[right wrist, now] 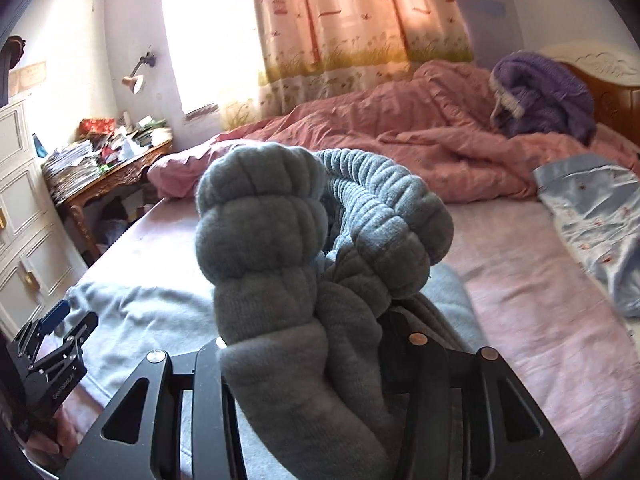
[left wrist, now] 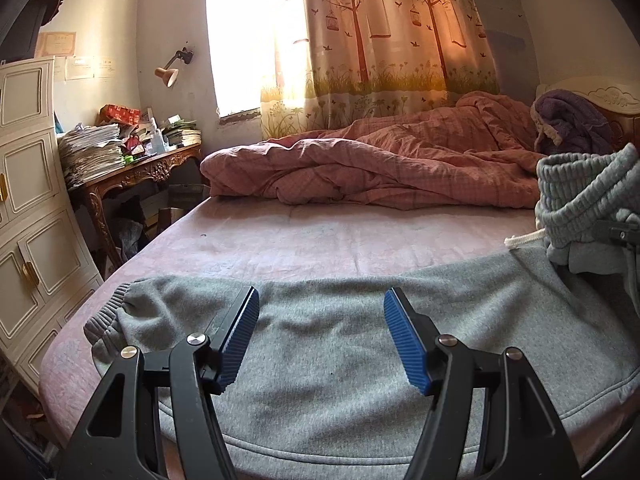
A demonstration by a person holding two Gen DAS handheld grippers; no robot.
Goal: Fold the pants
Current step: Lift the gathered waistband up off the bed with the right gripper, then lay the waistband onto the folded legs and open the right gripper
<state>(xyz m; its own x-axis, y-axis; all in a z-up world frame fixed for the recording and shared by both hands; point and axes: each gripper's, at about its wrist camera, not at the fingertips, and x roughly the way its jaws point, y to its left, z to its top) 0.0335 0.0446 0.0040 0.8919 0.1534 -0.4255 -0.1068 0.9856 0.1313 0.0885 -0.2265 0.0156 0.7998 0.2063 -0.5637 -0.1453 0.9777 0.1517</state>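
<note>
Your right gripper (right wrist: 316, 360) has its jaws clamped on the ribbed elastic waistband (right wrist: 320, 216) of the grey fleece sweatpants (left wrist: 340, 360), lifted clear of the bed, while the legs lie flat across the near edge of the pink-sheeted mattress (left wrist: 340, 236). Your left gripper (left wrist: 320, 340) hangs over the middle of the legs with its blue ribbed pads (left wrist: 404, 344) set wide apart, holding nothing.

The step looks like carrying the waist end over toward the cuffs. Keep the waistband bunch high enough that the cloth below it drags nothing along. You would do well to lower the left gripper onto the legs at the intended crease and pin them there, so the lower layer does not slide on the sheet. Carry the waist across in a straight line toward the ribbed grey cuff (left wrist: 104, 320) at the left, and lay it down edge to edge before letting go.

The fleece is thick, soft and slightly fuzzy; it should bend in fat rolls, not sharp creases, so expect to press the fold flat. The waistband is gathered into plump ridges and may spring apart once released. A white drawstring cord (left wrist: 524, 238) dangles below it; tuck it in or it may trail out of the fold. The sheet looks smooth and will probably offer little grip.
</note>
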